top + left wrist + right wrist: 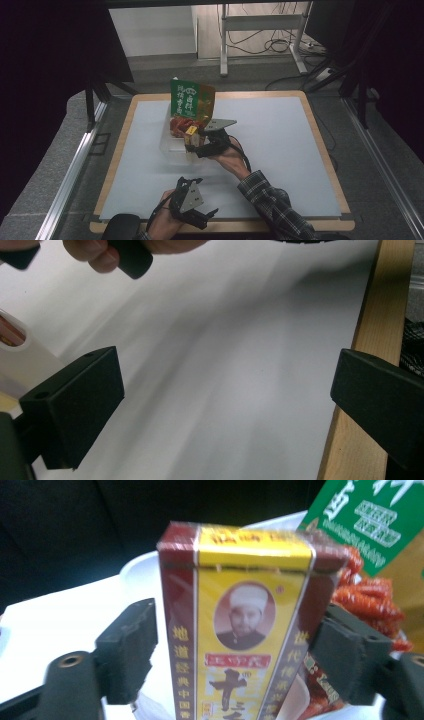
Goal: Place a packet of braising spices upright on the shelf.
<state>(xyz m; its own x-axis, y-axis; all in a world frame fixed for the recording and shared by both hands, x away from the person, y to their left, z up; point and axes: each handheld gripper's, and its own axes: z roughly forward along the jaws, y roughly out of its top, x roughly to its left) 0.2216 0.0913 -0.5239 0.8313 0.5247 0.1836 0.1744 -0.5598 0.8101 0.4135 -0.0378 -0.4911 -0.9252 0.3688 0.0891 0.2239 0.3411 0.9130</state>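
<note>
a lab: black curtains [50, 45], floor cables [270, 42], metal stand legs [225, 45]

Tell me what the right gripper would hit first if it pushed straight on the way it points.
Most likely the yellow and maroon box, which already stands between the right gripper's fingers. Just behind it are the clear plastic container and the green snack bag. How tightly the box is held is unclear.

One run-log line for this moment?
right claw: open around yellow box | box: at clear bin beside green bag | left claw: open, idle
</note>
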